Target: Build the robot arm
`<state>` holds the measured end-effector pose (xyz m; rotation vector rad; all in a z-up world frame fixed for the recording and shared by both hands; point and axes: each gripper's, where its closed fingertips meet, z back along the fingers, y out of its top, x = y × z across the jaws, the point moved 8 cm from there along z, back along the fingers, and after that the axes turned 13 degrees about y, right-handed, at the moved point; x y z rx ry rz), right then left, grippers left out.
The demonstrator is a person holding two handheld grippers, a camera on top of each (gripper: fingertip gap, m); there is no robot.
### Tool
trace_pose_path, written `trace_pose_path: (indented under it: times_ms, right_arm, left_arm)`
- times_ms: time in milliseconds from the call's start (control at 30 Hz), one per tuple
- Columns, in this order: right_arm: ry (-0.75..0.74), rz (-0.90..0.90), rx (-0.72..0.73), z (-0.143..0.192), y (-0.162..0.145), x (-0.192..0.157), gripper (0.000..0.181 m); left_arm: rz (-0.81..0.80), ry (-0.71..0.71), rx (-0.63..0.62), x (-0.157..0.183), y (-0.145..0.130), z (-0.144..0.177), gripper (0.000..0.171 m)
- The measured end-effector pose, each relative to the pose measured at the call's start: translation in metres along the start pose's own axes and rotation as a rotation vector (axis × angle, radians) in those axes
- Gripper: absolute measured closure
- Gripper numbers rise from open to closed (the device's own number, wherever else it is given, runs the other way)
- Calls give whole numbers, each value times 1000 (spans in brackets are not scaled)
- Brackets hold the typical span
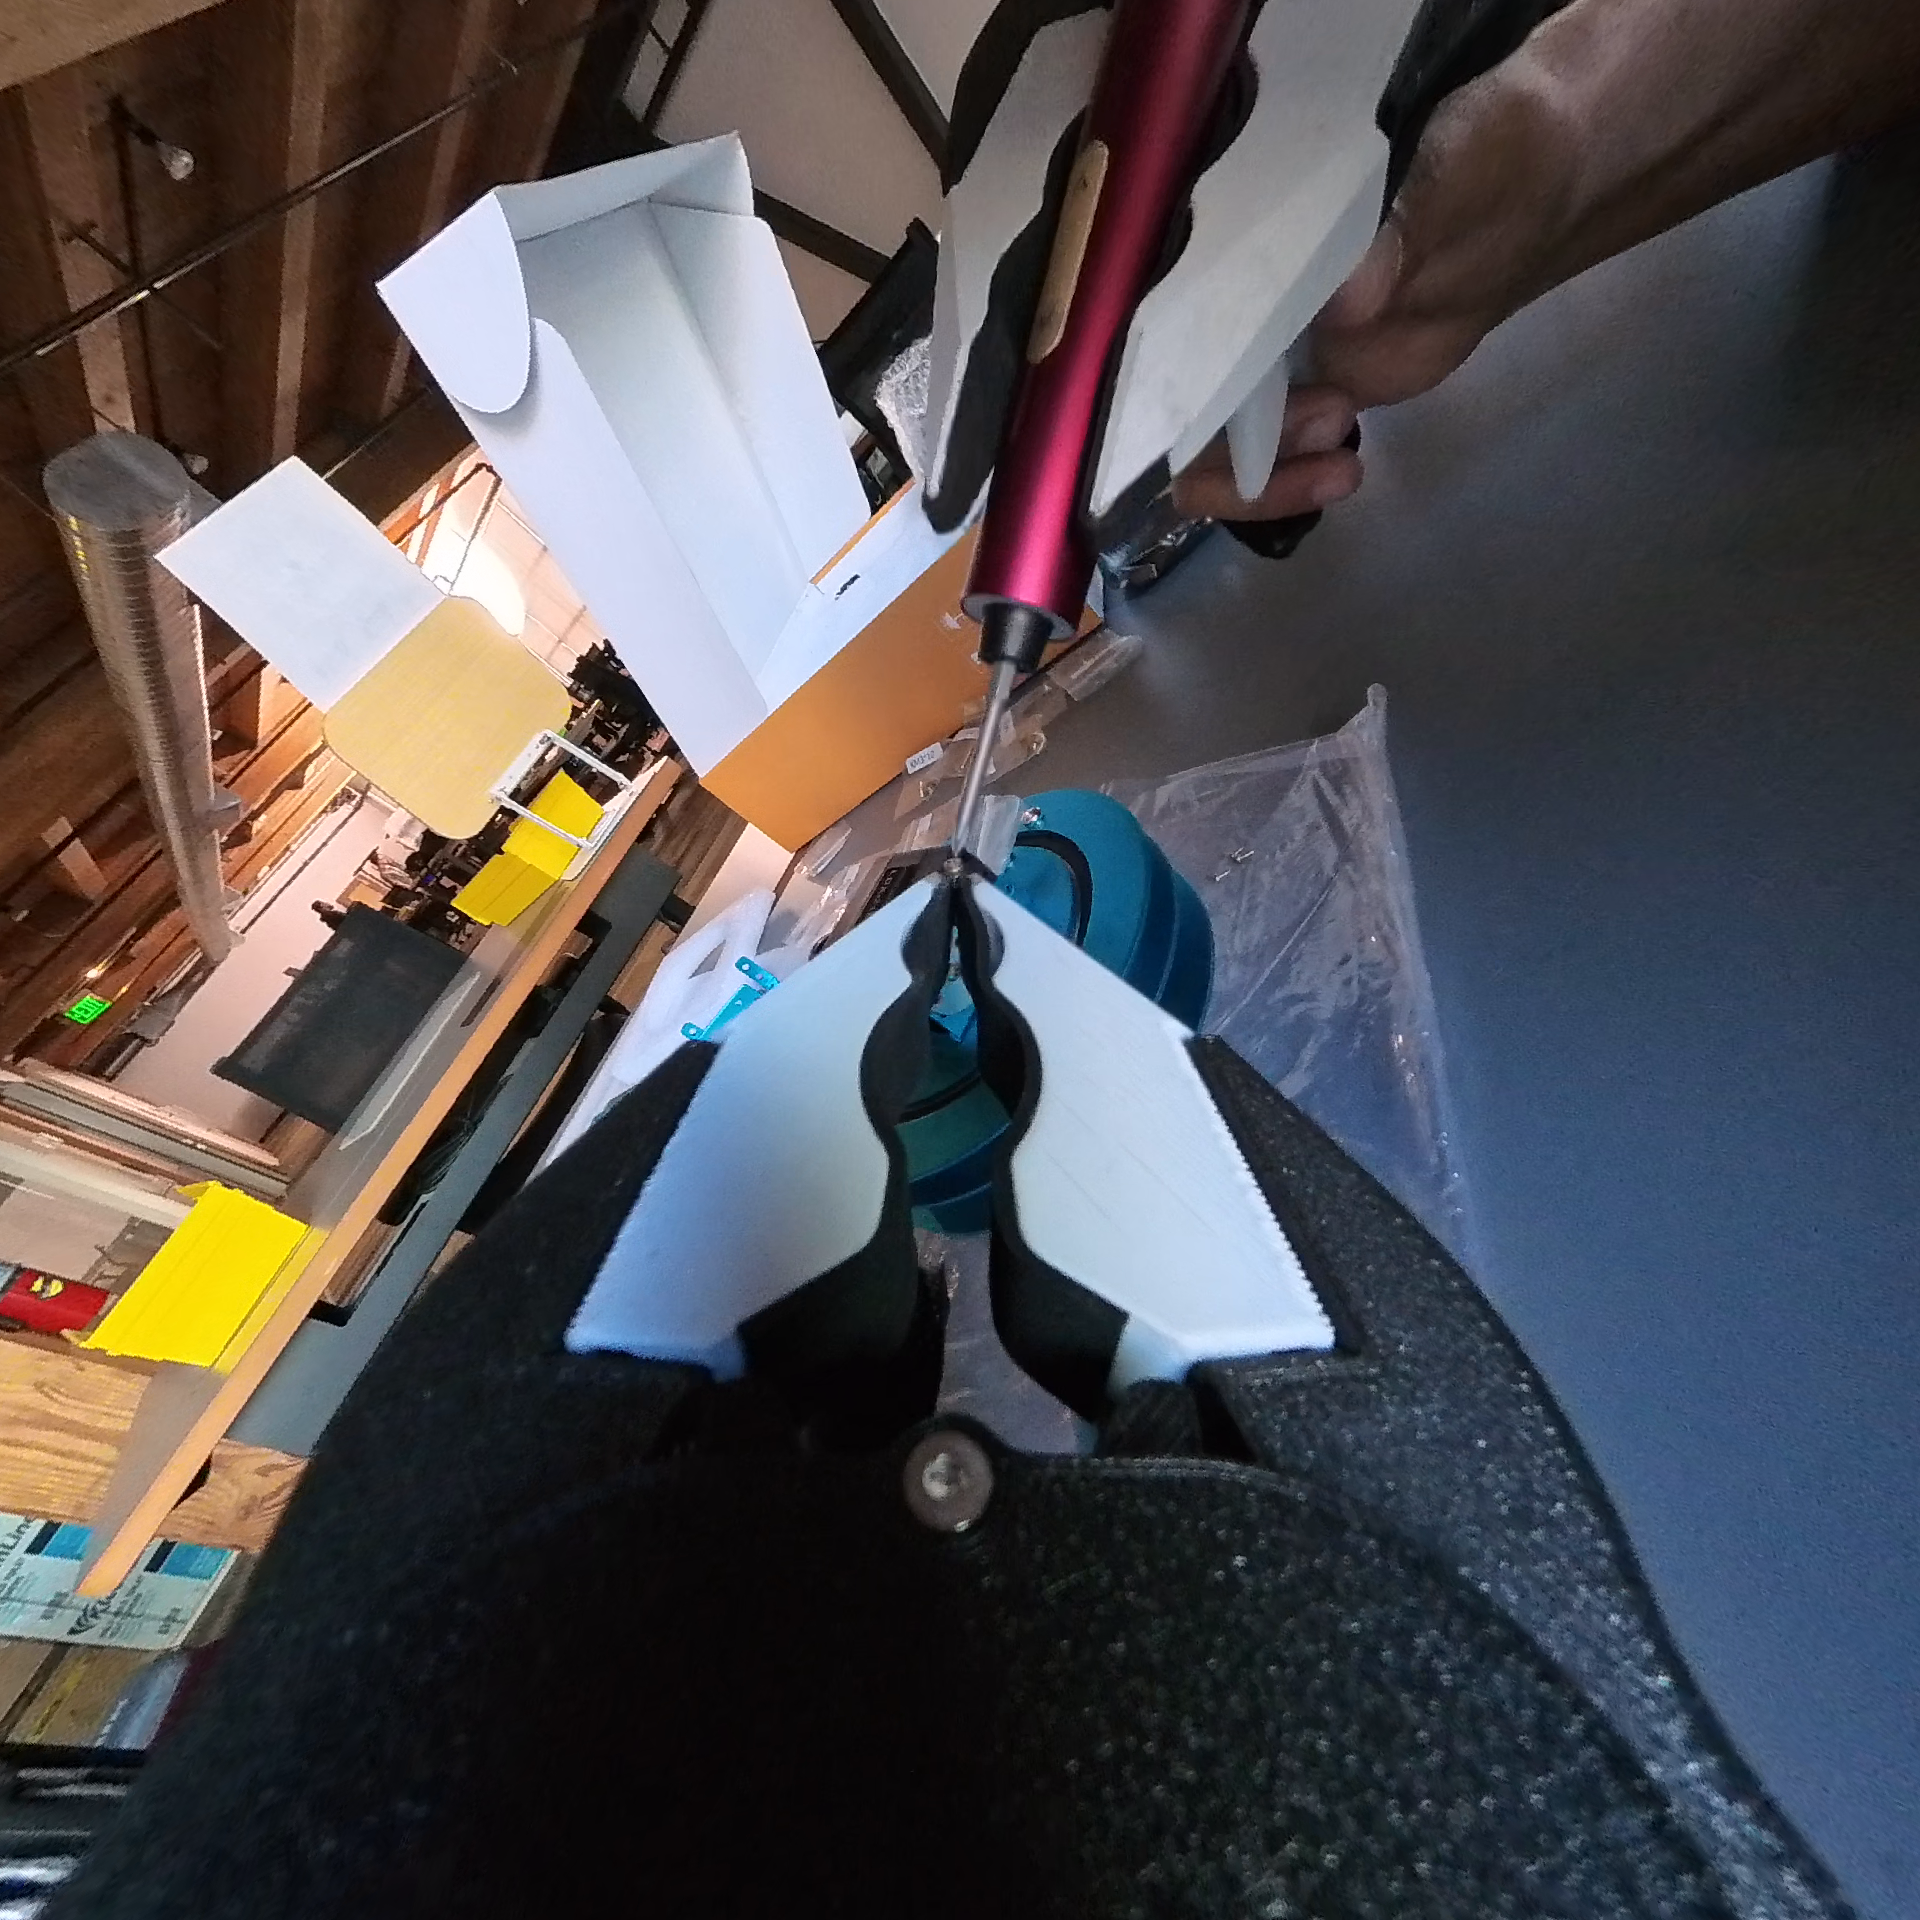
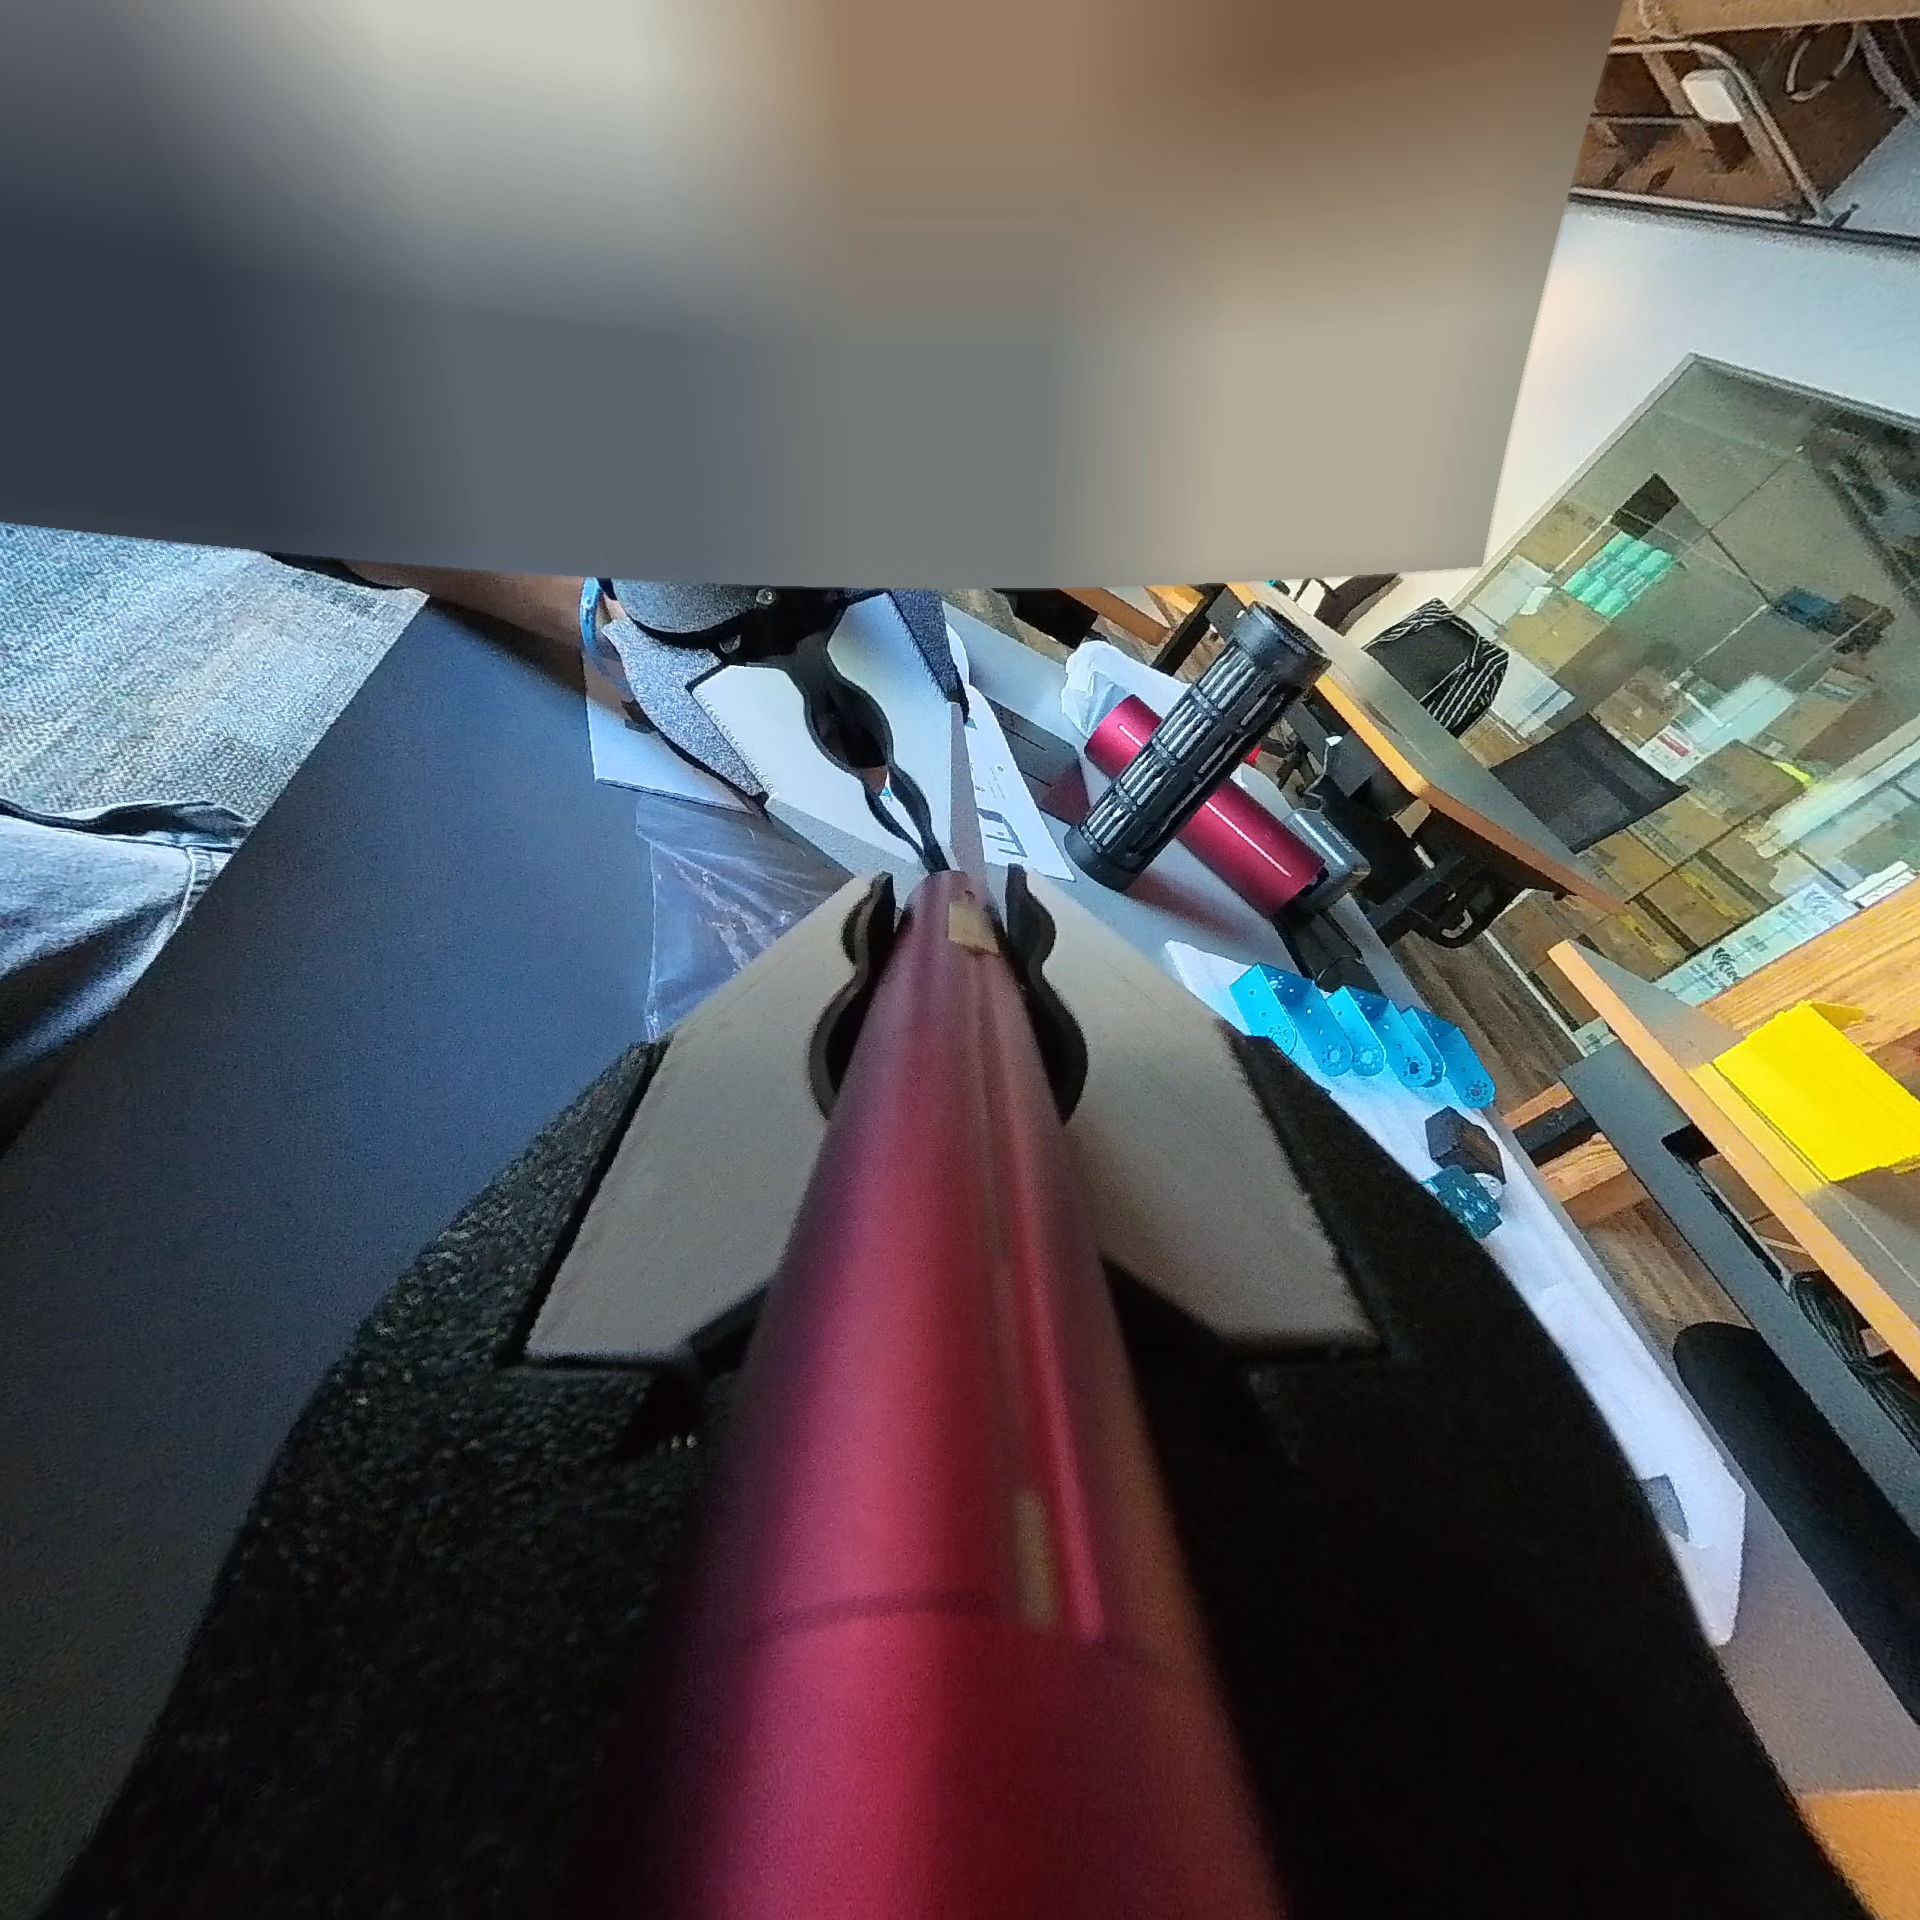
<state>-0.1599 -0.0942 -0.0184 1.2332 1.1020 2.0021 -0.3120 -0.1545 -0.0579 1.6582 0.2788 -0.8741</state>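
Note:
My left gripper (image 1: 954, 883) is shut, its black pads pinching a small metal screw (image 1: 953, 861) at the very tip. It hangs just in front of a teal round ribbed part (image 1: 1127, 914) on the grey table (image 1: 1610, 831). My right gripper (image 2: 951, 902) is shut on a red electric screwdriver (image 2: 935, 1299). In the left wrist view the screwdriver (image 1: 1049, 343) comes down from above in the right gripper (image 1: 1039, 488), and its thin bit (image 1: 982, 758) touches the screw. The left gripper also shows far off in the right wrist view (image 2: 935, 857).
A clear plastic bag (image 1: 1330, 894) lies right of the teal part. An open white box (image 1: 644, 416) and an orange box (image 1: 873, 696) stand behind. A black bit holder (image 2: 1195, 748), a red cylinder (image 2: 1221, 805) and blue brackets (image 2: 1361, 1039) on white foam (image 2: 1621, 1382) lie to the right. The left gripper's tips are roughly 6 cm from the right gripper's.

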Motion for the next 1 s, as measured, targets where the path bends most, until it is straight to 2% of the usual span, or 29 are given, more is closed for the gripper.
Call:
trace_pose_path:
  times_ms: [733,1000]
  right_arm:
    - [-3,6,-47,-5,-5,0,159]
    - [-60,34,-67,-6,-6,0,159]
  left_arm:
    - [-46,-1,-22,3,-4,-1,171]
    - [-274,92,-8,7,-3,0,171]
